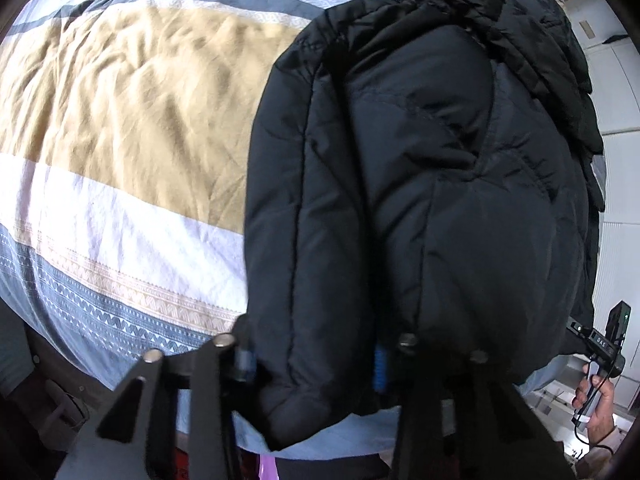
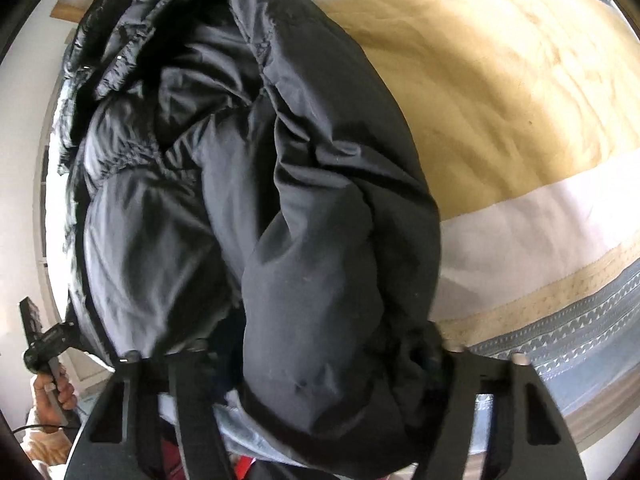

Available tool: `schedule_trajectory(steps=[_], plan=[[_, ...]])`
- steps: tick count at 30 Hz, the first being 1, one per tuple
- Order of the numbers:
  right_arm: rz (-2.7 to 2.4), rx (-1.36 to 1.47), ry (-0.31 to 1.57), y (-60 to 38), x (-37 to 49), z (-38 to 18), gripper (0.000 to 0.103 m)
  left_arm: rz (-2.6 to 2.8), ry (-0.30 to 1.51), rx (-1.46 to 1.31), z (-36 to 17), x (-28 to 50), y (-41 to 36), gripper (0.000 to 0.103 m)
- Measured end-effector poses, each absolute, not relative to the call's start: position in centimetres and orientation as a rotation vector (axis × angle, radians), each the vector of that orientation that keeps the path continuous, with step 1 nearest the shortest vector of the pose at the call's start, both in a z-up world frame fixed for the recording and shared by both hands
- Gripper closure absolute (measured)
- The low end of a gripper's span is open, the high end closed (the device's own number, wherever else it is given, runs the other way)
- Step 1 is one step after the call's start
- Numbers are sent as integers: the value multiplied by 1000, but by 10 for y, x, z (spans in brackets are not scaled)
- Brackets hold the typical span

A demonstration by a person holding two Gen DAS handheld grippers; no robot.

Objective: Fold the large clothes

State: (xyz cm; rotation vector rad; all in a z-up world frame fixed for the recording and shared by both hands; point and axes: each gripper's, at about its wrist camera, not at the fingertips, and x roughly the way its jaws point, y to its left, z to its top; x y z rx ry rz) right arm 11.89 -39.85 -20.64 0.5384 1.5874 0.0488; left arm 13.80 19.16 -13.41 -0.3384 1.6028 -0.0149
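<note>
Both views: left gripper (image 1: 316,364) and right gripper (image 2: 292,360) clench the black jacket (image 1: 420,184) — bedspread (image 1: 120,120) beneath.

Black jacket (image 1: 420,184) hides both grippers' fingers — grip unreadable, edges cropped.

The jacket (image 1: 420,184) lies on the bed (image 1: 120,120), running away from my left gripper (image 1: 312,360), with its near end bulging between the fingers and over the right one. Open bed stretches off to the left of it. Off to the right, past the jacket's edge, sits my right gripper (image 2: 288,360); from there the jacket (image 2: 260,200) lies straight ahead and to the left, and the bed (image 2: 520,120) spreads away to the right.
</note>
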Motion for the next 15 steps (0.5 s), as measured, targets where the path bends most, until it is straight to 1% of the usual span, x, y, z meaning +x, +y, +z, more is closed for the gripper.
schedule_trajectory(steps=[1, 3, 6, 10, 15], plan=[[60, 542, 1587, -398, 119, -204, 57, -20, 1604, -331, -132, 138, 192, 76], [74, 539, 1584, -395, 119, -199, 70, -32, 1603, -319, -126, 140, 191, 81], [102, 500, 1580, -388, 120, -187, 81, -53, 1598, -315, -118, 137, 185, 86], [143, 438, 1561, -379, 125, -168, 87, -83, 1585, -320, -99, 140, 182, 89], [175, 409, 1522, -370, 140, -137, 90, -112, 1518, -432, -66, 144, 191, 90]])
